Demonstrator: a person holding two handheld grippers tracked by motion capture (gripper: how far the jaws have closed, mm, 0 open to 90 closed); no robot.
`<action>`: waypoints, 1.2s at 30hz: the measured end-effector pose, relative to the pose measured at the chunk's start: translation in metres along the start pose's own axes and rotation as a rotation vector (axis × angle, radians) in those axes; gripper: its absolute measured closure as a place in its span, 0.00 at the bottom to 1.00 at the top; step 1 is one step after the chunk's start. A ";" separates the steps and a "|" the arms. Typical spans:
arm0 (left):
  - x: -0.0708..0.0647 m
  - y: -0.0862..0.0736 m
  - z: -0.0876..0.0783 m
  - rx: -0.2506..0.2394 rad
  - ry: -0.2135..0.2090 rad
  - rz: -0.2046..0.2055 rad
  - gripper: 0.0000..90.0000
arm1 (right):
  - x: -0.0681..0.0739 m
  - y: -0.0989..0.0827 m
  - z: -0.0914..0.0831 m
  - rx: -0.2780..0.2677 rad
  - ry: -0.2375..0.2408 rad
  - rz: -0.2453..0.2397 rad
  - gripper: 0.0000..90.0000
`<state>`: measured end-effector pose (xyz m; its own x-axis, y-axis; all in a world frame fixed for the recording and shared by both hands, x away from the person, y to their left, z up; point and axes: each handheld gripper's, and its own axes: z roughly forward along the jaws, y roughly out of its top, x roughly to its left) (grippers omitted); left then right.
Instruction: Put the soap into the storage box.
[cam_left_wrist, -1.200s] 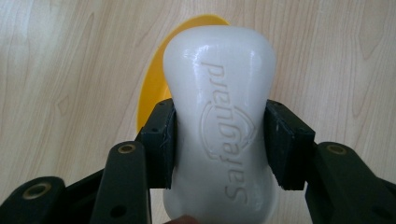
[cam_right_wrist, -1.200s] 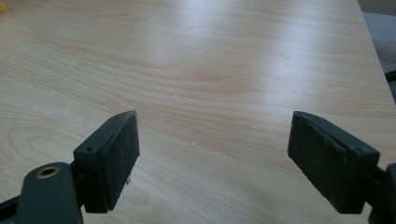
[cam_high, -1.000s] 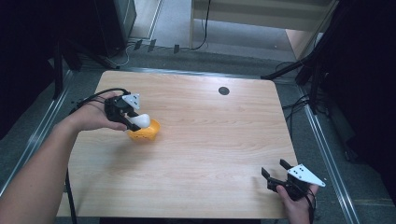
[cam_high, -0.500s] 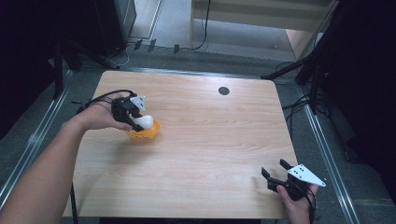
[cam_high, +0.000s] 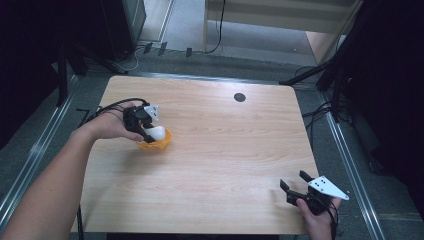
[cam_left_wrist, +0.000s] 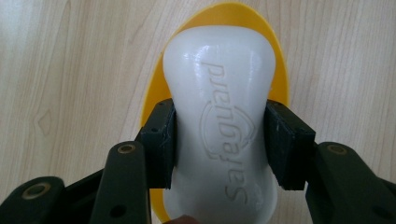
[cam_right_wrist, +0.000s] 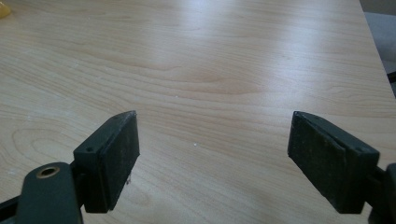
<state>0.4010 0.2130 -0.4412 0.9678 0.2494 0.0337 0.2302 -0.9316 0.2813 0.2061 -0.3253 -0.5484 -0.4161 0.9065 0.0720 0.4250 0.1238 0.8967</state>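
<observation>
A white bar of soap (cam_left_wrist: 219, 126) with raised lettering sits over a yellow oval soap dish (cam_left_wrist: 275, 60). My left gripper (cam_left_wrist: 219, 140) is shut on the soap, its jaws pressing the bar's narrow waist from both sides. From above, the soap (cam_high: 158, 132) and dish (cam_high: 156, 144) lie at the left of the wooden table (cam_high: 225, 160), under my left gripper (cam_high: 148, 129). My right gripper (cam_high: 295, 183) stands open near the table's front right corner, nothing between its jaws; the right gripper (cam_right_wrist: 215, 154) looks over bare wood.
A small dark round hole cover (cam_high: 239, 97) sits near the table's far edge. Cables (cam_high: 310, 112) and dark stands crowd the floor right of the table. A sliver of the yellow dish (cam_right_wrist: 3, 9) shows at the right gripper view's top left corner.
My left gripper with the soap has shifted slightly toward the table's middle over the yellow dish. The right gripper has not moved.
</observation>
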 end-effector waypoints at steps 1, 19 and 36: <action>0.000 0.000 0.001 0.002 0.003 0.003 0.55 | 0.000 0.000 0.000 0.000 0.000 0.000 0.20; 0.002 0.000 0.004 0.005 -0.021 -0.043 0.51 | 0.000 0.000 0.000 -0.001 0.003 0.001 0.20; -0.006 -0.013 -0.016 -0.053 0.015 -0.067 0.50 | 0.000 0.000 0.000 0.001 0.004 0.002 0.20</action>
<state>0.3908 0.2278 -0.4300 0.9489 0.3144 0.0272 0.2879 -0.8978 0.3333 0.2061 -0.3253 -0.5483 -0.4185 0.9051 0.0755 0.4266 0.1226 0.8961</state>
